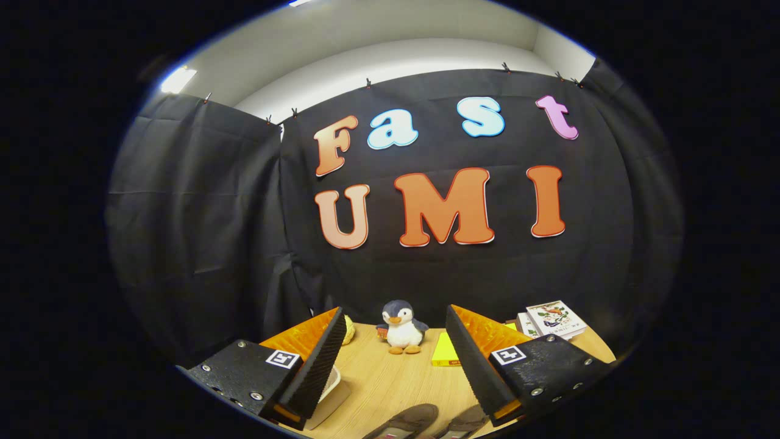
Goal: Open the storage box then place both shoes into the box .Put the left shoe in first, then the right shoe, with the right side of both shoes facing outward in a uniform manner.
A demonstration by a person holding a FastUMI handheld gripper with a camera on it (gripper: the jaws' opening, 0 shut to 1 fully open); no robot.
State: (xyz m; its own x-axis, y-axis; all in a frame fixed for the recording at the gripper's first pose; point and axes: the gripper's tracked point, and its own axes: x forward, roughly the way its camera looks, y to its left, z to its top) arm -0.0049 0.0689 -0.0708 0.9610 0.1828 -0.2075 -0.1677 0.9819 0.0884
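Between the released claw's (pixel 390 360) spread fingers, low and near, lie both shoes (pixel 426 422) on the table (pixel 390 378).

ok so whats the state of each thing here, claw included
claw: open, fingers wide apart, holding nothing
shoes: side by side on the table, between the fingers, not yet boxed
storage box: behind the left finger, lid state hidden
toy penguin: upright, beyond the fingers
books: stacked, closed

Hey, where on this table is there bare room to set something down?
Bare wood lies between the open hand-held gripper fingers, bordered by the plush penguin and yellow book beyond and the two shoes nearest. It is crowded by the stacked books and around the white box.
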